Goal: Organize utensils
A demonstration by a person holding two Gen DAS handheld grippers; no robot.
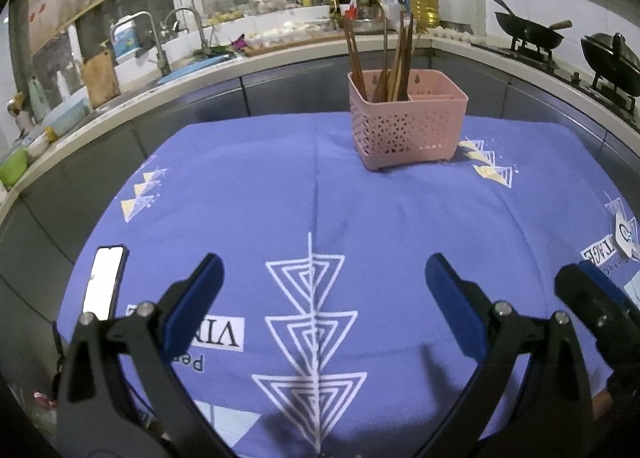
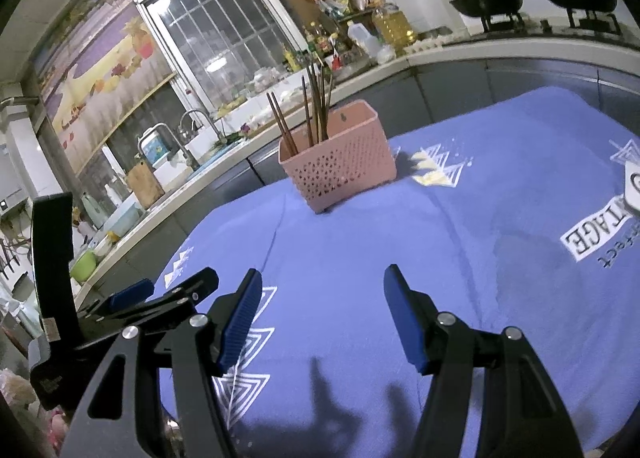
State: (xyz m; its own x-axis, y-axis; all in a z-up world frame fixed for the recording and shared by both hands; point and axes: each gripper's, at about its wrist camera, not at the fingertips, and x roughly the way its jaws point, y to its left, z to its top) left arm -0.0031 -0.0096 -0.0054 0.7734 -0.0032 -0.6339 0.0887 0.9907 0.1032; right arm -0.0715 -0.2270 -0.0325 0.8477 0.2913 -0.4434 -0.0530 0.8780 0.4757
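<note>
A pink basket (image 1: 406,120) stands upright at the far side of a table covered with a blue cloth (image 1: 280,198), close to the edge nearest the kitchen counter (image 1: 280,54). Brown chopsticks (image 1: 394,58) stand in its left compartment, leaning at slightly different angles — the right compartment's contents cannot be seen. The left gripper (image 1: 324,286) hangs over the near part of the cloth, jaws spread wide with nothing between them. The right gripper (image 2: 322,298) is beside it, also spread apart and empty — well short of the basket. A phone (image 1: 105,282) with a lit screen lies on the cloth's left edge.
</note>
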